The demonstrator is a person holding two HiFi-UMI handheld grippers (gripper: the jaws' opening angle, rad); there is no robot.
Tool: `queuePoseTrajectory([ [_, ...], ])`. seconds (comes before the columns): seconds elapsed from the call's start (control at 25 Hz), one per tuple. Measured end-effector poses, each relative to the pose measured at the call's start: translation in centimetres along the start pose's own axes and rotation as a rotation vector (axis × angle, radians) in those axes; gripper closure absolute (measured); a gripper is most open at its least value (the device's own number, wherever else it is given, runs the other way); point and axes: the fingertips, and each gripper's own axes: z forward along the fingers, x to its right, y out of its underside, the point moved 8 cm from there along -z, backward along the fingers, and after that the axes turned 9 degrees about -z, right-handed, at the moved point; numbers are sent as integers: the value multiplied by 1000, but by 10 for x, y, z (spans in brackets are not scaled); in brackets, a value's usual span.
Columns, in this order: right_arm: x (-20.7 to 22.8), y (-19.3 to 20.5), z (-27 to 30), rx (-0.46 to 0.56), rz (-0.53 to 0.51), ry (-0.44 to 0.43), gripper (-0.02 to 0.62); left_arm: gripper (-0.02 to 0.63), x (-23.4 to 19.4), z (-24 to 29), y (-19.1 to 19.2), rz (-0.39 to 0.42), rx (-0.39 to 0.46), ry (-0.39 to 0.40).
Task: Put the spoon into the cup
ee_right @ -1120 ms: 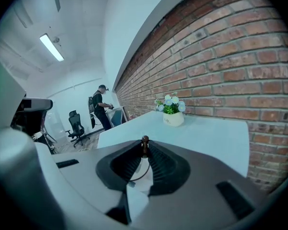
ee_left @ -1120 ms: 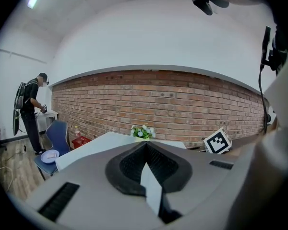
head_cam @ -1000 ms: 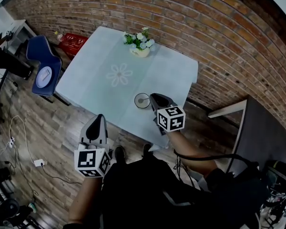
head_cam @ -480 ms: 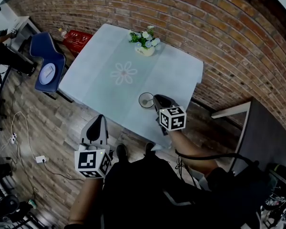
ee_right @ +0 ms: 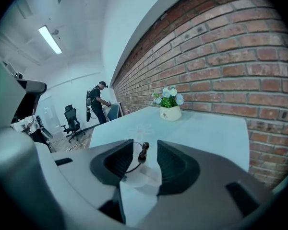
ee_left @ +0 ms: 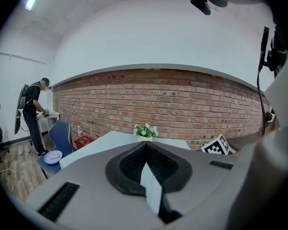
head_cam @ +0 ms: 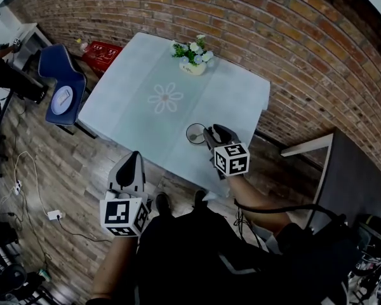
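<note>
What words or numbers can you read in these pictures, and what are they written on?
Nothing reads clearly.
Flower pot: small dark print, too small to read.
Red crate: white marks, too blurred to read.
Marker cubes: black-and-white square patterns only, no letters or numbers.

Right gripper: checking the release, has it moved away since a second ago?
No. Against the cup, the right gripper stays put beside it; only its jaws have just been opening, the spoon handle loose between them.
</note>
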Motion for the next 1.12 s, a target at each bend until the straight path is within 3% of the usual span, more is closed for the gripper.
queuePoseTrajectory([
  [0.44,-1,-52,-53,138,-30,104,434,596,0,14,-9,4,16,125],
  [0.56,-2,-73,-75,196,-36,144,485,596,2,19,-12,2,17,169],
  [0.8,-9,-110,-125,294,-61,211,504,596,10,27,-18,4,28,248],
  [1.0,-17,-131,-161,332,-82,275,540,596,24,35,-31,72,68,329],
  [1.12,-26,-139,-177,340,-105,300,546,595,27,34,-38,29,84,369],
])
